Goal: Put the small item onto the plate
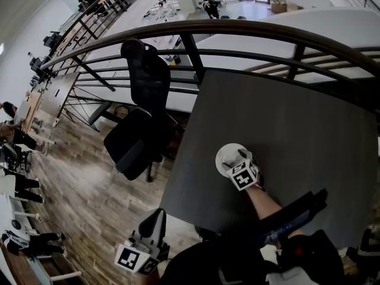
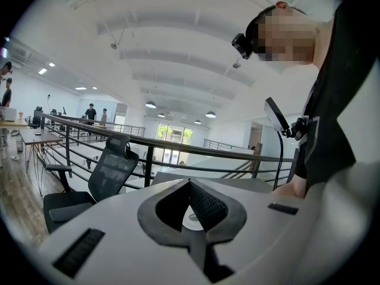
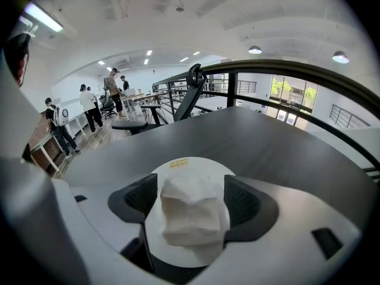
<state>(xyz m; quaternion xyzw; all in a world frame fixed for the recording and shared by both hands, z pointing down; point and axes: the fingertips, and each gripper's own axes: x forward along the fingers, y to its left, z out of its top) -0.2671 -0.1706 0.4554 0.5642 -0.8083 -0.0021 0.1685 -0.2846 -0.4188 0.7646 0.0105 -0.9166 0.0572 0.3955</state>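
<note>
Two grippers were counted: one left gripper [image 2: 190, 184] and one right gripper [image 3: 192, 199]. Between the right gripper's jaws was one folded white tissue [image 3: 191, 212], over one white plate [image 3: 205, 166]. Beyond its jaws were one dark table [image 3: 273, 141], one black office chair [image 1: 145, 82] and one railing [image 1: 237, 28].

We find no word, number or brand that we can read. The plate [image 3: 199, 162] carries a small yellow mark [image 3: 178, 162] near its far rim. It may be print, but it is too small for us to make out. The right marker cube [image 1: 244, 176] and the left marker cube [image 1: 135, 257] bear only black-and-white square patterns — no letters.
</note>
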